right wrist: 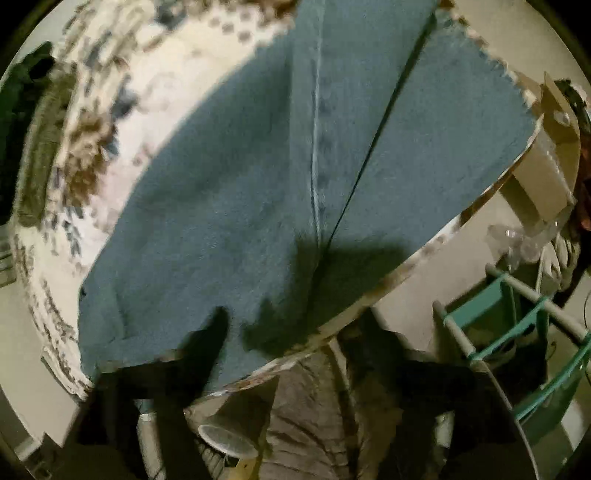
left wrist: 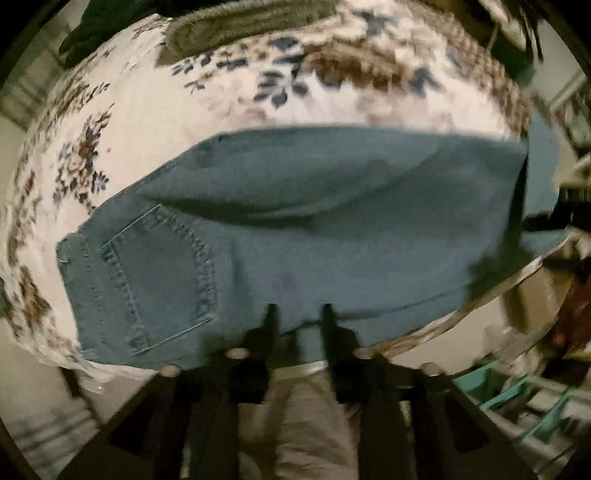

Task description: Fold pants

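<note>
Blue jeans (left wrist: 295, 229) lie flat on a table with a floral cloth (left wrist: 147, 110), one leg on the other, back pocket (left wrist: 159, 280) at the left. My left gripper (left wrist: 297, 317) hovers at the jeans' near edge, fingers a small gap apart with nothing between them. In the right wrist view the jeans' legs (right wrist: 258, 184) stretch away with a light seam (right wrist: 316, 147). My right gripper (right wrist: 291, 332) is open wide over the near table edge; its left finger (right wrist: 210, 339) is above the denim, its right finger (right wrist: 373, 332) is off the table.
A folded olive-grey garment (left wrist: 236, 22) and a dark one (left wrist: 88, 33) lie at the table's far side. A green-and-grey rack (right wrist: 517, 332), a cardboard box (right wrist: 554, 155) and a white cup (right wrist: 225, 439) stand on the floor beside the table.
</note>
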A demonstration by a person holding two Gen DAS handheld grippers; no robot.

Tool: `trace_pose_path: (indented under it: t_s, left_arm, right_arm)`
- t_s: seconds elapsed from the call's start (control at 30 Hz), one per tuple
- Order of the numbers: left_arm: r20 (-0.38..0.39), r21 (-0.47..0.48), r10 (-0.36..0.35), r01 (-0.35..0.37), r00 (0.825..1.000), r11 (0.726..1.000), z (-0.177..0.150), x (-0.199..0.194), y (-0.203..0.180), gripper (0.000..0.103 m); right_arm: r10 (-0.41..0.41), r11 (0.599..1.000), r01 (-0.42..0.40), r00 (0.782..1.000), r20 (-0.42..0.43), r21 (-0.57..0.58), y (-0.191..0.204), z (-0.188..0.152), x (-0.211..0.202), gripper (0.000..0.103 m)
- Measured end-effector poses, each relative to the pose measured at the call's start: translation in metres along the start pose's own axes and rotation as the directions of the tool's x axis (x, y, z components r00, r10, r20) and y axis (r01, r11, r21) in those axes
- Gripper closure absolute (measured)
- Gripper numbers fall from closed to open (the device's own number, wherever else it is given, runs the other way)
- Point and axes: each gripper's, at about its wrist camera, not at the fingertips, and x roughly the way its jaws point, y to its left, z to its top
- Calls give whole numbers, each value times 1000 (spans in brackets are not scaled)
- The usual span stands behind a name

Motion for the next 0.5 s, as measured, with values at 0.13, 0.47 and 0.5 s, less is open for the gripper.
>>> trace_pose_path:
  t_s: [0.13,0.47,0.5]
  left_arm:
    - [99,-64,-62,69,993,996,23,-19,-8,35]
    - [170,5,8,-8,985,1000,104,13,-71,35]
    - [167,12,13,-16,986,1000,109,18,-76,35]
  right_arm:
    - [-4,1000,3,996,92,13,-24,11,-39,23]
    - [-39,983,-14,959,280,185,-56,131,-72,23]
    - [-49,984,-2,958,284,178,-48,142,-70,23]
